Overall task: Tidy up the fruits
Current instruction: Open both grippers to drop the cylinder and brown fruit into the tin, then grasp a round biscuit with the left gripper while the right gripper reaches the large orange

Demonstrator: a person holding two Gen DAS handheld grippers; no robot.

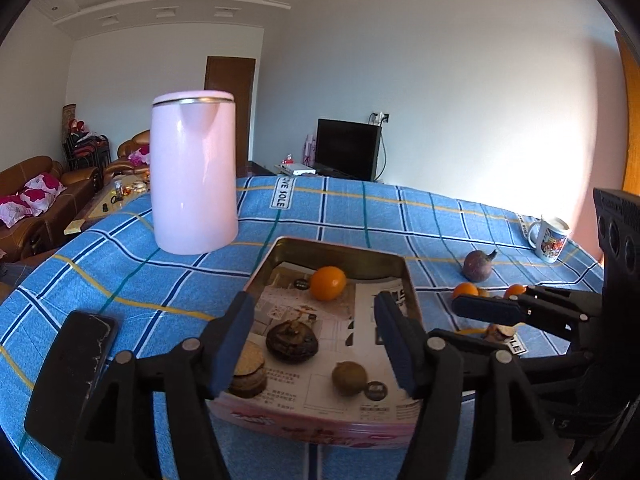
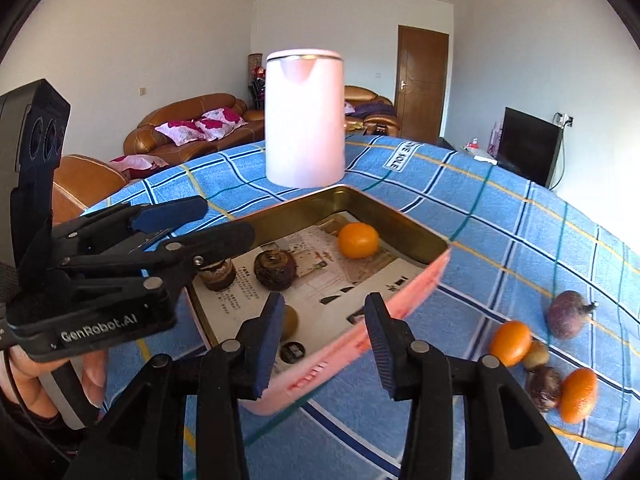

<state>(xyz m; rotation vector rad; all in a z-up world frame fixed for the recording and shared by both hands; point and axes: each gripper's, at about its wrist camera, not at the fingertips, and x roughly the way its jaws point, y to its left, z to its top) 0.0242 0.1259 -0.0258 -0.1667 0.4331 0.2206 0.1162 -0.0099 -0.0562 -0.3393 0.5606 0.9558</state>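
A pink tin box [image 1: 320, 432] [image 2: 400, 300] lined with printed paper holds an orange [image 1: 328, 283] [image 2: 358, 240], a dark round fruit [image 1: 292, 340] [image 2: 276, 270], a small brown fruit [image 1: 349, 377] and a brown stack [image 1: 248, 372]. My left gripper [image 1: 316, 344] is open and empty over the box's near edge. My right gripper [image 2: 324, 344] is open and empty above the box's near wall. Loose on the cloth lie a purple fruit [image 2: 568, 314] [image 1: 478, 266], two oranges [image 2: 511, 343] [image 2: 579, 394] and two small dark fruits [image 2: 543, 388].
A pink kettle [image 1: 194, 176] [image 2: 304, 118] stands behind the box. A black phone [image 1: 72, 380] lies at the left on the blue checked cloth [image 1: 120, 280]. A white mug [image 1: 550, 238] stands at the far right. The left gripper's body [image 2: 100, 264] reaches over the box's left side.
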